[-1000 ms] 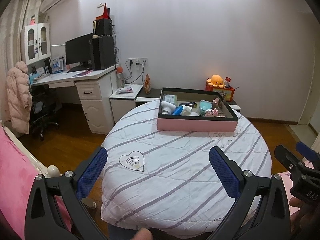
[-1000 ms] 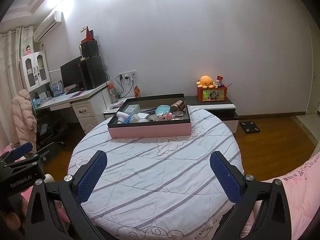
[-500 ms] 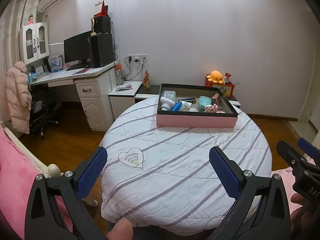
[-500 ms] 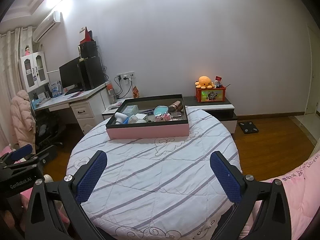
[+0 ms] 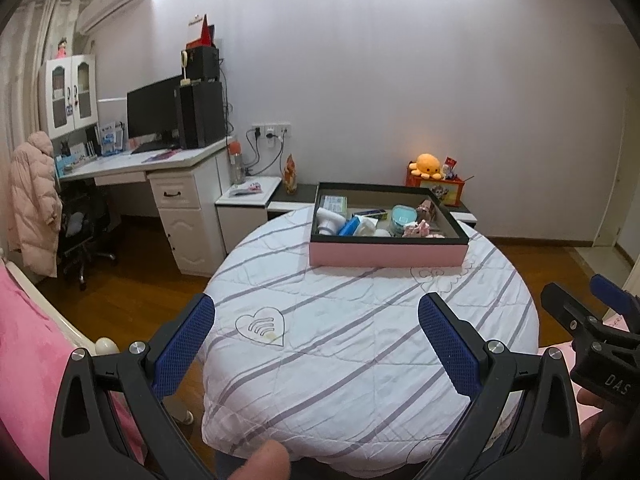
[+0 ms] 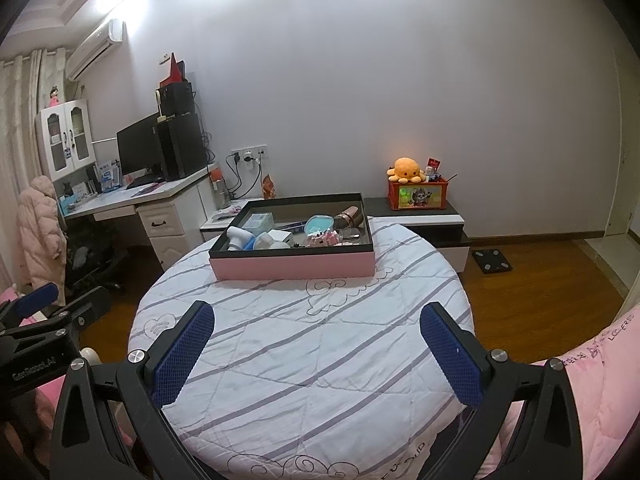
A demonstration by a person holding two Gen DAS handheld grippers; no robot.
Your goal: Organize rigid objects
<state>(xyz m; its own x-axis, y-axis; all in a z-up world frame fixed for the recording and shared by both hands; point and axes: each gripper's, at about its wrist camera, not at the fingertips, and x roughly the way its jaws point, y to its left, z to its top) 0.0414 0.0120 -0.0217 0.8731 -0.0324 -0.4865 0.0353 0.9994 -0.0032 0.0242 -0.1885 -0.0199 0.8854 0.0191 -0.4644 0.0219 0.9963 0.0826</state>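
The left hand-held gripper [image 5: 316,340] hangs with its jaws wide apart and nothing between them, above the near part of the round bench [image 5: 360,344]. The right hand-held gripper [image 6: 316,344] is likewise spread wide and holds nothing. At the bench's far edge sits a pink box [image 6: 294,268], well apart from both, holding a white bottle [image 6: 239,238], a teal case [image 6: 319,226] and other small items.

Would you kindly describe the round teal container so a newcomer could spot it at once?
Start at the round table with the striped white quilt, then find the pink-sided tray at its far edge. The teal container lies right of the tray's middle, the only flat, rounded teal piece among white bottles and pink trinkets.
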